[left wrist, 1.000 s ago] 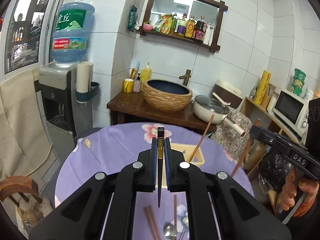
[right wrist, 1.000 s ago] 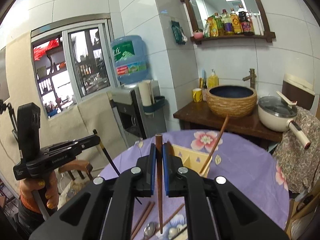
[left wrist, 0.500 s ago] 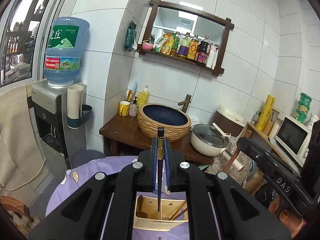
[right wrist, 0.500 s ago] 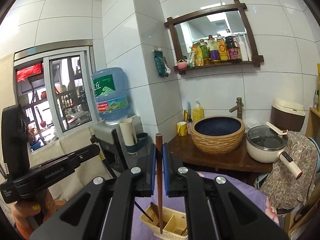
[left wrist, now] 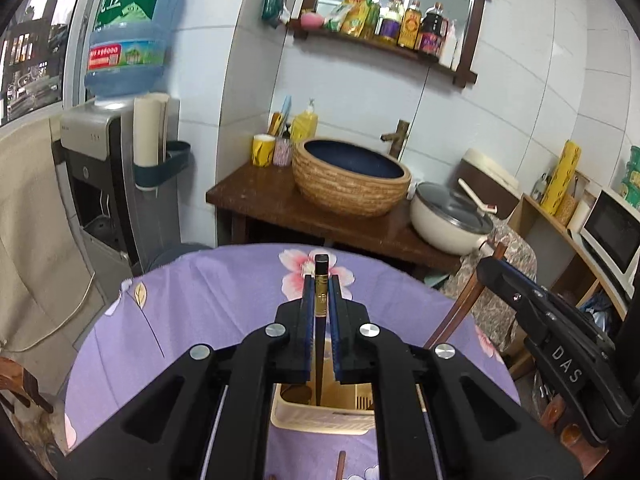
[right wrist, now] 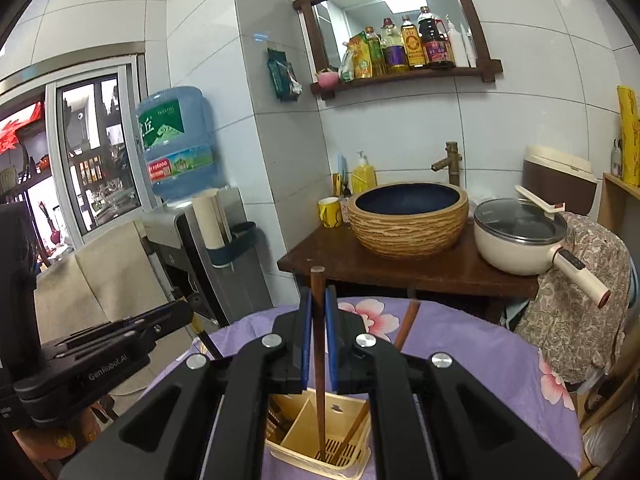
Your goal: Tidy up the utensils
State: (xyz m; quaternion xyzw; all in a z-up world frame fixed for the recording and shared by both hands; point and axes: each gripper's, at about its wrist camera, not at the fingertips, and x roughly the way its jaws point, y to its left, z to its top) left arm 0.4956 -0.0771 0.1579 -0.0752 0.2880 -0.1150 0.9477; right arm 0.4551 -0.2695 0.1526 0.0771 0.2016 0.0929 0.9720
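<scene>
My left gripper (left wrist: 321, 280) is shut on a black chopstick (left wrist: 320, 344) with a gold band, held upright; its tip reaches down into the cream utensil holder (left wrist: 320, 416). My right gripper (right wrist: 319, 292) is shut on a brown chopstick (right wrist: 319, 360), upright, with its tip inside the right compartment of the holder (right wrist: 300, 452). Another brown chopstick (right wrist: 406, 326) leans in that compartment. The right gripper's body shows in the left wrist view (left wrist: 552, 344), and the left gripper's body shows in the right wrist view (right wrist: 100, 356).
The holder stands on a round table with a purple flowered cloth (left wrist: 192, 304). A loose brown chopstick (left wrist: 341, 465) lies on the cloth near me. Behind the table are a wooden stand with a woven basin (left wrist: 350, 176), a pot (left wrist: 450, 220) and a water dispenser (left wrist: 100, 168).
Both grippers swung from above the table to over the holder and lowered, so each chopstick's tip now dips into it. The loose spoons have left the view.
</scene>
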